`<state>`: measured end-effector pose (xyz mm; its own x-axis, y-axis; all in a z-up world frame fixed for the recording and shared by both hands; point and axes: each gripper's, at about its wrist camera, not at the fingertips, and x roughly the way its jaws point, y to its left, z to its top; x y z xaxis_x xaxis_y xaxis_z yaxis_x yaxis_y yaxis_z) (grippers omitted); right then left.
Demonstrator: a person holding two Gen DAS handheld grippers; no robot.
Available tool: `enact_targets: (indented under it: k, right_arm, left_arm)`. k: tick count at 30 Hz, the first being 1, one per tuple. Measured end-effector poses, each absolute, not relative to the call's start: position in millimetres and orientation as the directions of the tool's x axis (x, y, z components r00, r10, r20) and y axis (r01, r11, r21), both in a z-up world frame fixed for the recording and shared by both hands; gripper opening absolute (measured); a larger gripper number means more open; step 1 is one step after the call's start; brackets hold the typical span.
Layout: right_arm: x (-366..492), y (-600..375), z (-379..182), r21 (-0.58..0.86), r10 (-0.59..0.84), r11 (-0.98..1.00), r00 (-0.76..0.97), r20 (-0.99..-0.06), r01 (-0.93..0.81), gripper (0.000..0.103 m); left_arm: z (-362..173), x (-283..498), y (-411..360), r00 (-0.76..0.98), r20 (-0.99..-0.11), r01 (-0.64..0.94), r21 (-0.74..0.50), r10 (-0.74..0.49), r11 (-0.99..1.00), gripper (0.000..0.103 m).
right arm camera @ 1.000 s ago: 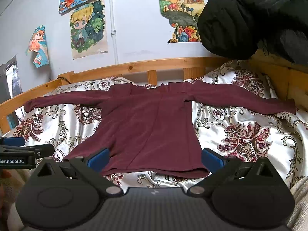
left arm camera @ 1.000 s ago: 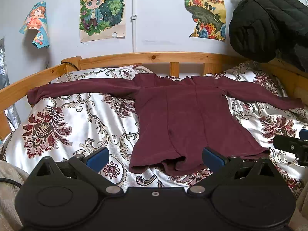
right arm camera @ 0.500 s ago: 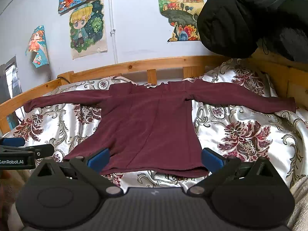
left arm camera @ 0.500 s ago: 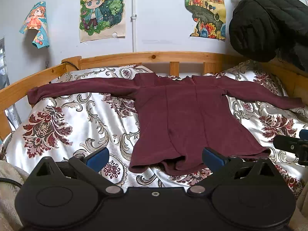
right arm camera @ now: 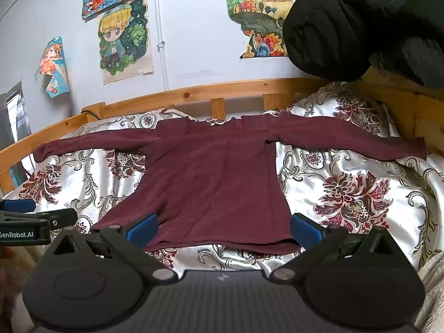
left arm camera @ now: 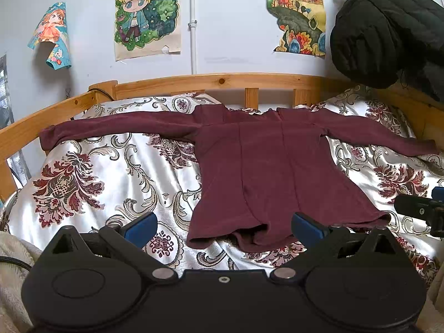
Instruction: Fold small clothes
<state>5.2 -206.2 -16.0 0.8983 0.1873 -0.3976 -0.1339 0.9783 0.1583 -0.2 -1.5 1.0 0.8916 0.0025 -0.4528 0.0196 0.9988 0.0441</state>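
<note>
A maroon long-sleeved top (left arm camera: 266,172) (right arm camera: 216,183) lies flat on the bed, both sleeves stretched out sideways, collar toward the headboard and hem nearest me. My left gripper (left arm camera: 223,226) hovers just short of the hem's left part, jaws wide open and holding nothing. Over the hem's right part my right gripper (right arm camera: 223,226) is also open and empty. Each gripper shows at the edge of the other's view: the right gripper (left arm camera: 421,211), the left gripper (right arm camera: 30,222).
A white satin bedspread (left arm camera: 105,183) with dark red floral print covers the bed. A wooden headboard and rails (left arm camera: 222,82) enclose it. A black padded jacket (left arm camera: 388,27) hangs at the upper right. Posters (left arm camera: 147,14) are on the wall. A beige fleece blanket (left arm camera: 11,260) lies near me.
</note>
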Motion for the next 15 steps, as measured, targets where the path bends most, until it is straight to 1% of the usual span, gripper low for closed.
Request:
enact_targets:
  k: [15]
  right_arm:
    - [7.5, -208.9, -14.9, 0.170, 0.190, 0.977, 0.895, -0.403, -0.131, 0.103]
  left_arm:
    - [0.9, 0.1, -1.6, 0.891, -0.454, 0.019, 0.046, 0.004, 0.999, 0.102]
